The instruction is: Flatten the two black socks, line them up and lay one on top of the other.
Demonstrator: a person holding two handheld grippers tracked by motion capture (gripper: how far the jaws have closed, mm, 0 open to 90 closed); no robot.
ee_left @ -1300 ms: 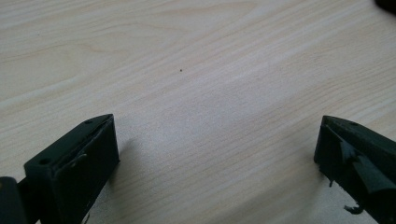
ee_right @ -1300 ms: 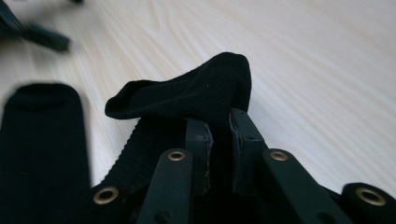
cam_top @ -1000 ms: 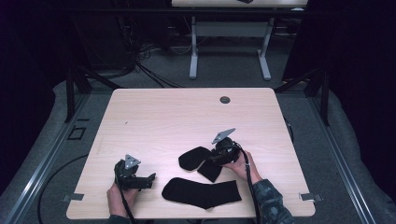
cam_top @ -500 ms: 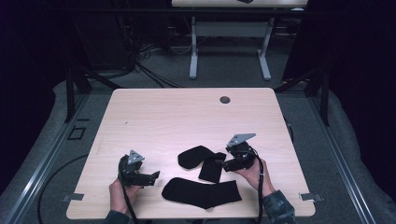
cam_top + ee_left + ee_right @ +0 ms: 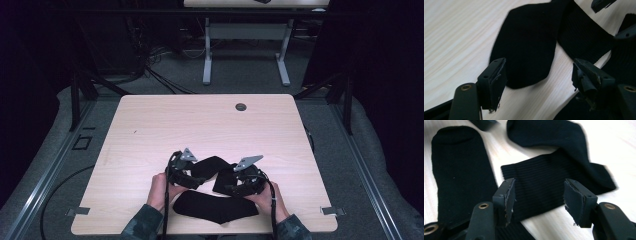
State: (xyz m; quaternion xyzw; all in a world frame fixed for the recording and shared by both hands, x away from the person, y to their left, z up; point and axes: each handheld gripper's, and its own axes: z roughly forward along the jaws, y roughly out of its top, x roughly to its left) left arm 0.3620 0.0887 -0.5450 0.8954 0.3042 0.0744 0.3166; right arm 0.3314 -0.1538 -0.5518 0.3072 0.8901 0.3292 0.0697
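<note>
Stage: early | bent sock (image 5: 215, 172) flat, unpaired with near sock (image 5: 215, 209) | left gripper (image 5: 539, 75) and right gripper (image 5: 537, 197) just closing, still spread, nothing pinched | grasping, pairing left.

A pale wood-grain table (image 5: 150, 130) carries two black socks. One sock (image 5: 216, 207) lies flat along the near edge; the bent sock (image 5: 212, 167) lies just beyond it. A small dark round grommet (image 5: 241, 107) sits near the far edge.

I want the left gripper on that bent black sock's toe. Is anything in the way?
Nothing visible: the left gripper has open jaws either side of the bent black ribbed sock's rounded toe, over bare wooden table.
</note>
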